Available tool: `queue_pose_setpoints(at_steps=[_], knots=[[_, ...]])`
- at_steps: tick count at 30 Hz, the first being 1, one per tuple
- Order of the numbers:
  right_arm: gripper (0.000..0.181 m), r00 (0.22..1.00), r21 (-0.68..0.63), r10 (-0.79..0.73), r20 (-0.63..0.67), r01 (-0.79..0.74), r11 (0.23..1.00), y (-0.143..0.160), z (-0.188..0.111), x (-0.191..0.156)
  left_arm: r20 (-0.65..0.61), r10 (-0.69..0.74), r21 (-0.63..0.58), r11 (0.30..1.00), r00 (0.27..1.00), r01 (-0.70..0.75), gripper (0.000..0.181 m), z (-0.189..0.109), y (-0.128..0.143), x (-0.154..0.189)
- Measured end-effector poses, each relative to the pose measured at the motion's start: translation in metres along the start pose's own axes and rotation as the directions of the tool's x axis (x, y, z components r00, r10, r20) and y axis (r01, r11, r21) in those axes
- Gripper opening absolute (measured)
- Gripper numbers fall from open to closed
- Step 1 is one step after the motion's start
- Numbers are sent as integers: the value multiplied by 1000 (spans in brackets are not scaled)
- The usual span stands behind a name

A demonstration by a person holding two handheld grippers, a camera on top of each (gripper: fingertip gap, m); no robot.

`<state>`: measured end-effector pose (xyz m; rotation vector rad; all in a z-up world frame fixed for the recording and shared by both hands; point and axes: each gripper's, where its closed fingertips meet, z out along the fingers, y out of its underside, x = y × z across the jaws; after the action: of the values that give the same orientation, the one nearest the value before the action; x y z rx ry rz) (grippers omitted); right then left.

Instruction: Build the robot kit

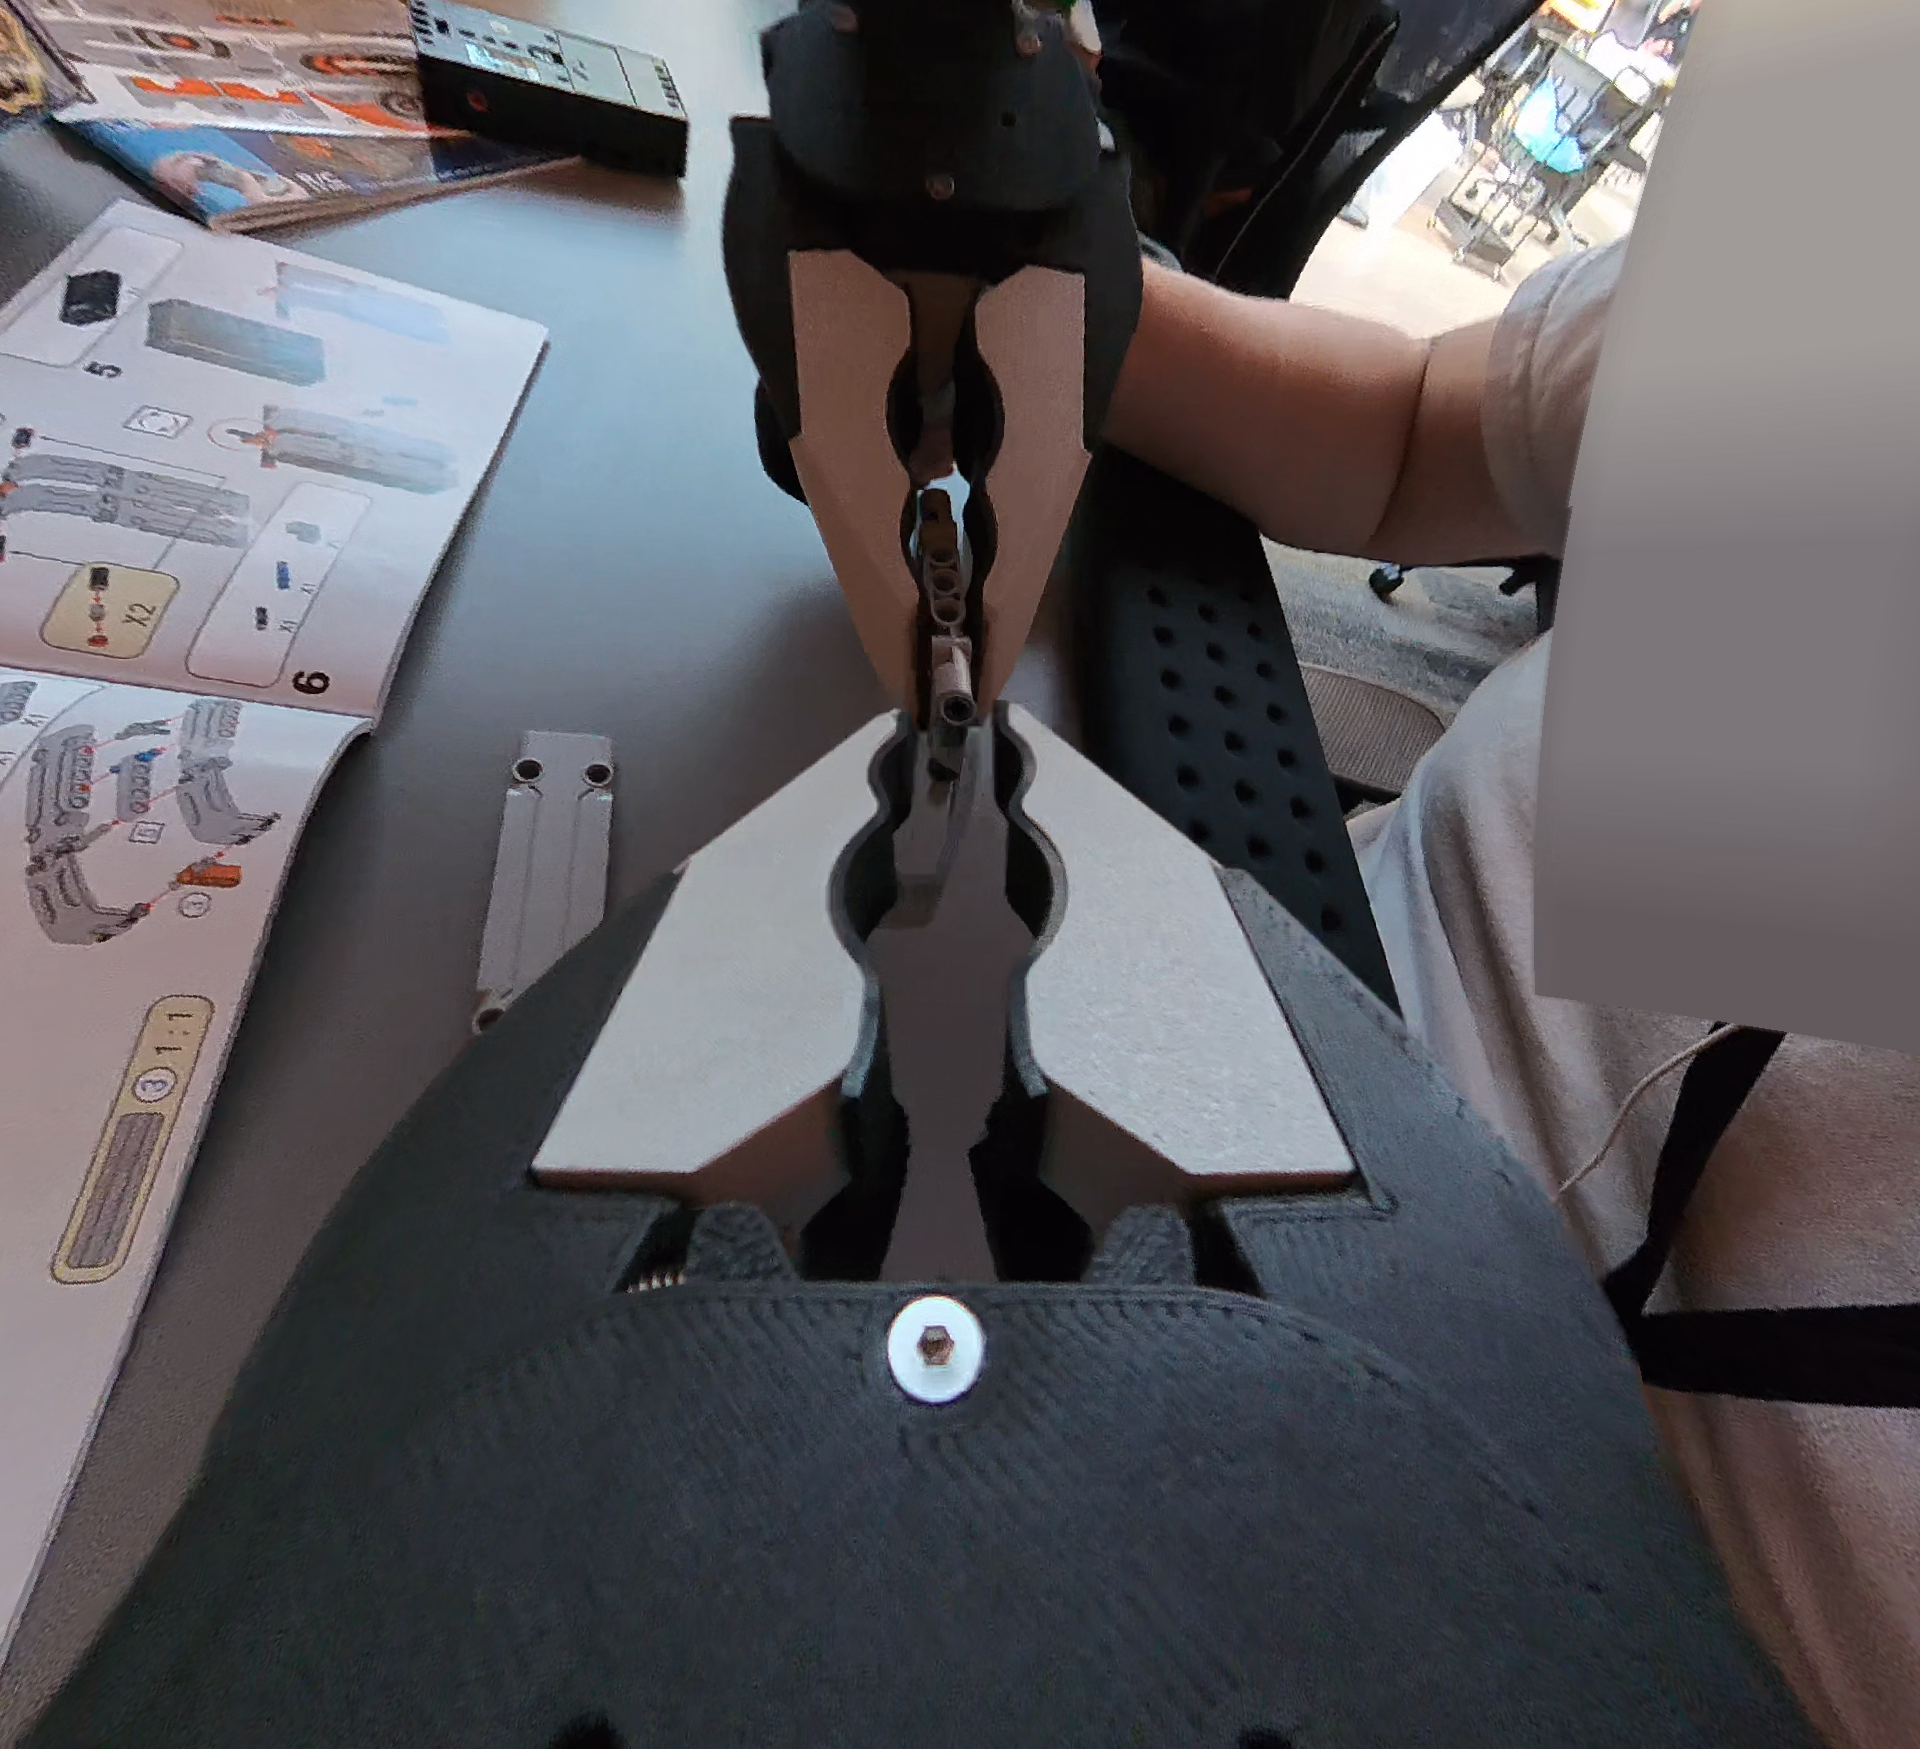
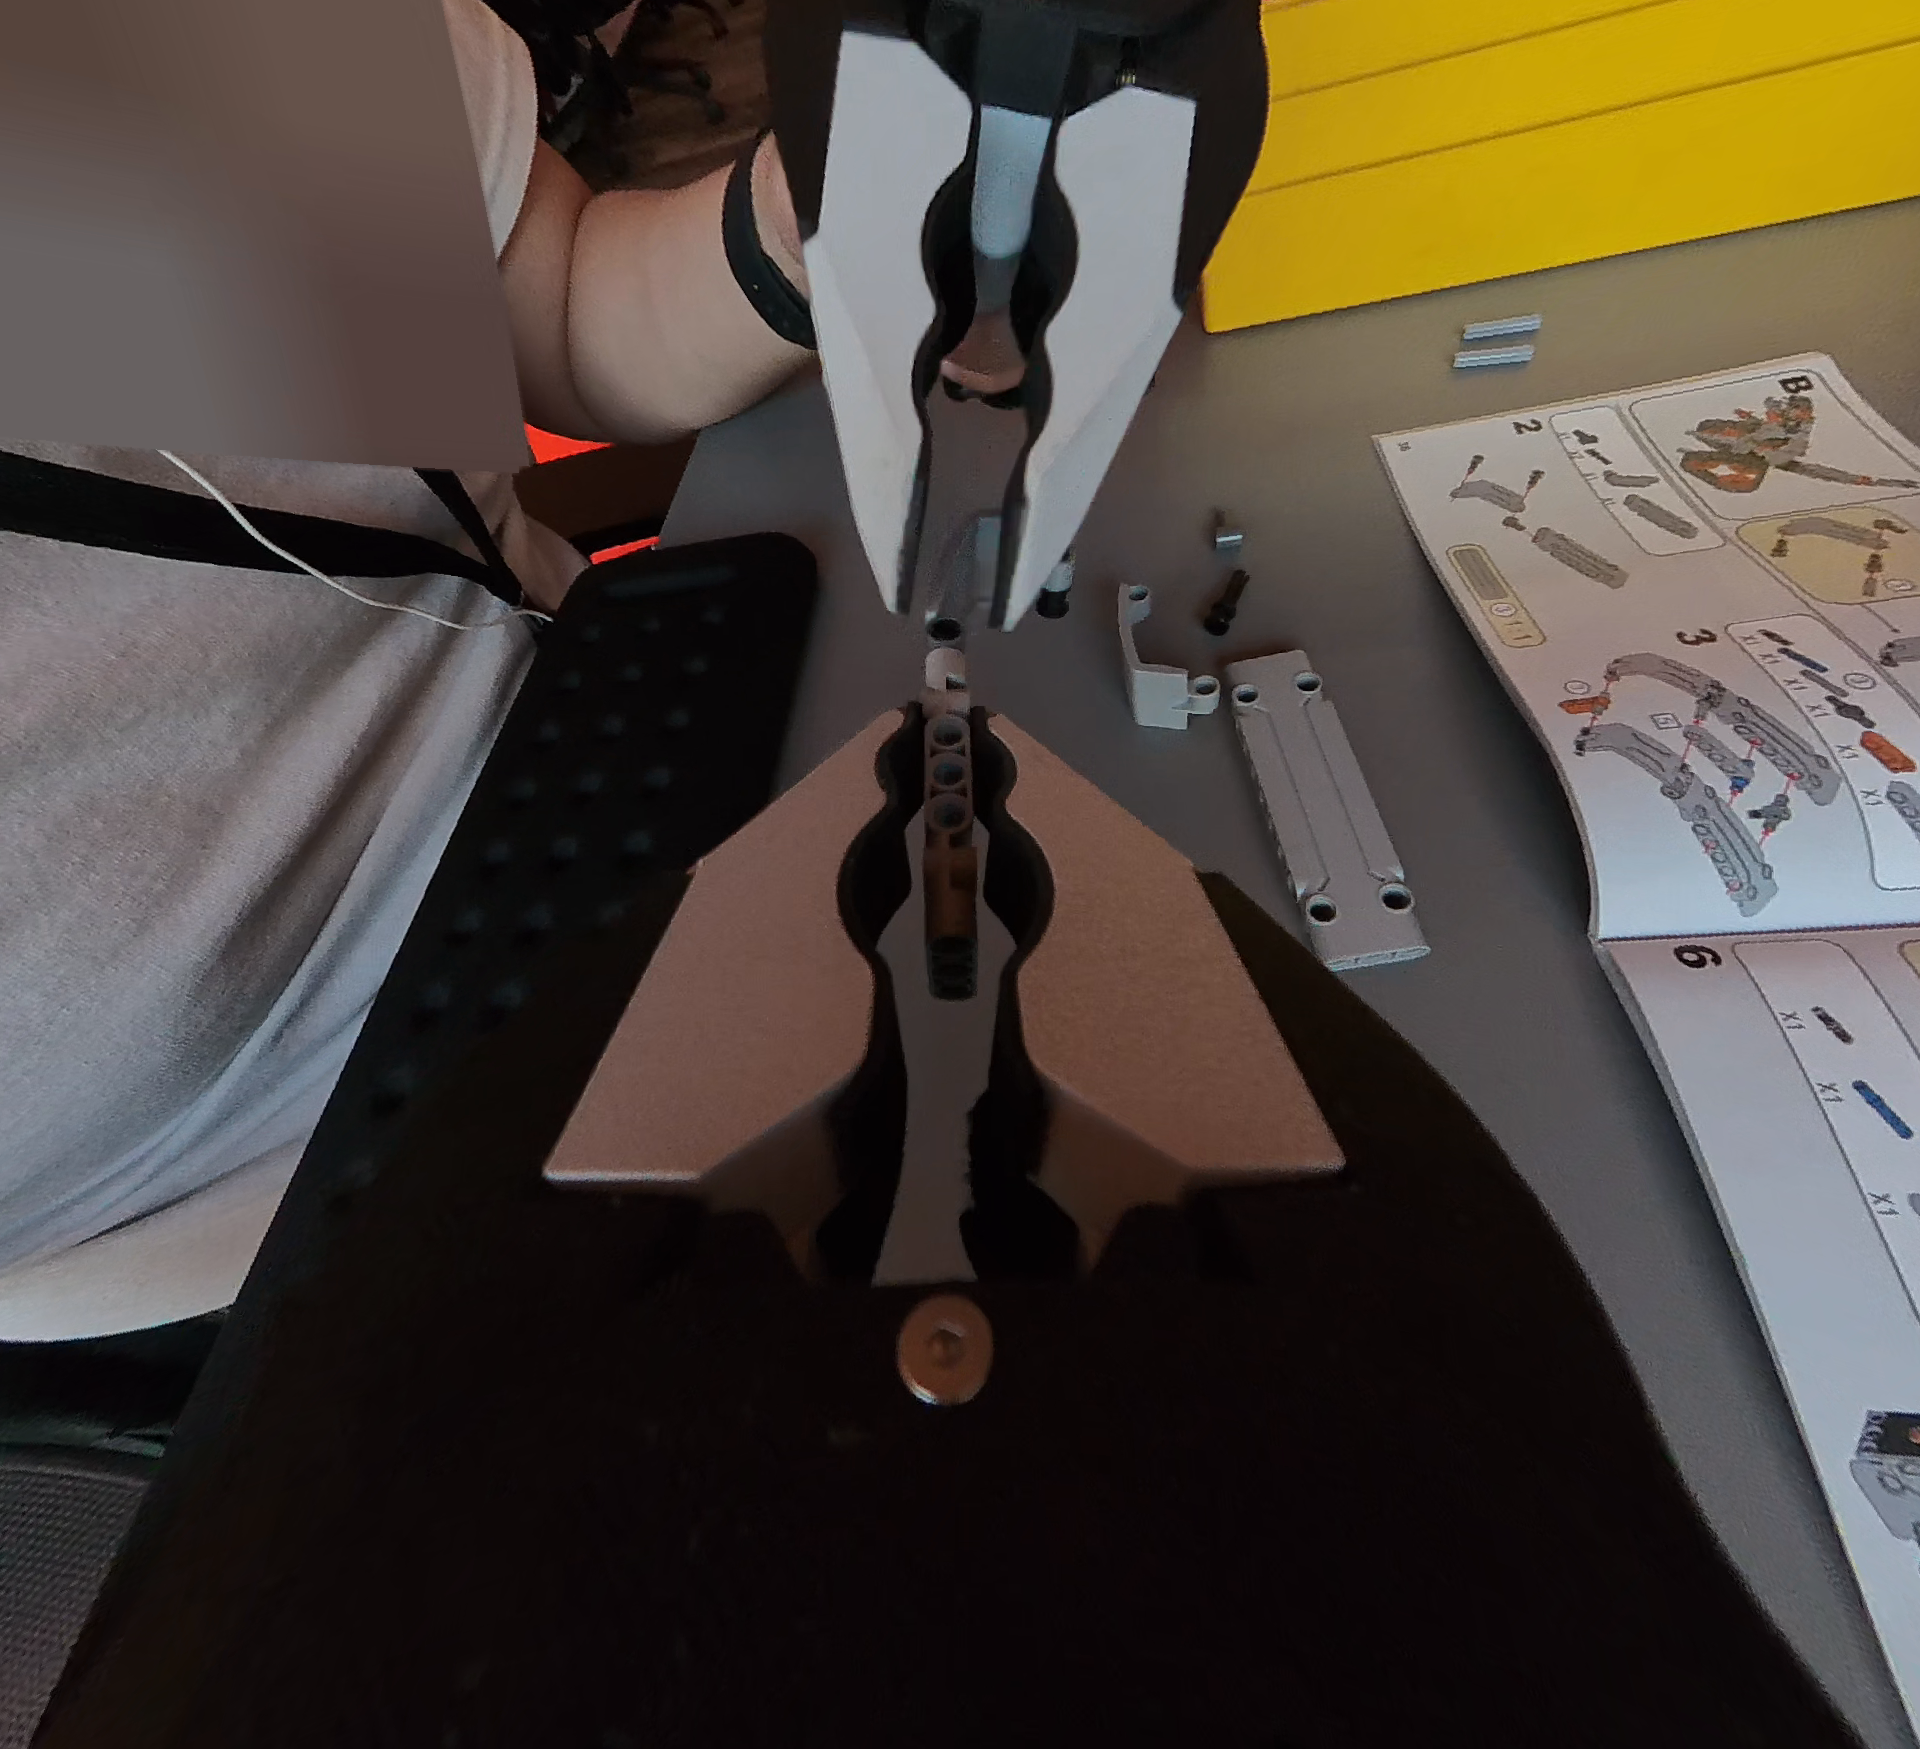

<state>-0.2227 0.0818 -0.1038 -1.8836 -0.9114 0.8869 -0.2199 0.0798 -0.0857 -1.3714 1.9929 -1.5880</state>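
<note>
Daylight from beyond the tool, blown out past the chairs (image 1: 1507, 89). Right wrist view dimmer; near gripper body almost black. Soft shadows on grey table (image 2: 1455, 1128). Strong wide-angle stretch at edges; booklet (image 1: 156, 764) bowed, slightly soft.

— How do we stand? Our left gripper (image 1: 940, 723) and right gripper (image 2: 948, 712) point tip to tip, nearly touching, both level over the table's edge.

— And the jaws? Both pairs are pinched narrow, each clamped on a small piece. Our bare forearm (image 1: 1278, 421) reaches in behind.
</note>
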Motion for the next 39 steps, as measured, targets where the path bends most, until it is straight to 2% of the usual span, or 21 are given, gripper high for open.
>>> queue_pose_setpoints(at_steps=[3,5,9,14,16,17,19,22,35,39], knots=[[7,1000,-6,-18,-19,18,1000,0,2,2,-3,-2,23,1000,1000,2,14,0,-4,0],[7,1000,10,-9,-14,9,1000,-3,1,1,23,36,-8,999,999,-36,7,4,0,-1],[6,999,-10,-10,-38,9,1000,2,3,5,80,93,-47,995,992,-89,6,8,6,-6],[7,999,29,50,13,-50,998,-2,7,2,61,71,-49,996,996,-68,6,5,6,-5],[12,998,-9,55,38,-55,998,3,10,-2,58,68,-78,995,996,-64,6,7,11,-4],[6,998,-34,49,28,-48,998,7,11,-1,53,75,-95,993,996,-69,6,9,14,-3],[6,1000,-65,-12,0,12,998,10,10,1,74,111,-112,988,991,-103,6,12,17,-4],[7,1000,-21,1,30,0,1000,4,6,-1,65,92,-83,993,994,-87,6,10,11,-2],[8,998,-12,12,54,-11,1000,4,3,-6,30,49,-58,997,998,-47,6,8,10,1],[8,999,-2,7,46,-7,1000,1,-3,-5,4,35,-40,999,999,-35,2,5,6,5]])
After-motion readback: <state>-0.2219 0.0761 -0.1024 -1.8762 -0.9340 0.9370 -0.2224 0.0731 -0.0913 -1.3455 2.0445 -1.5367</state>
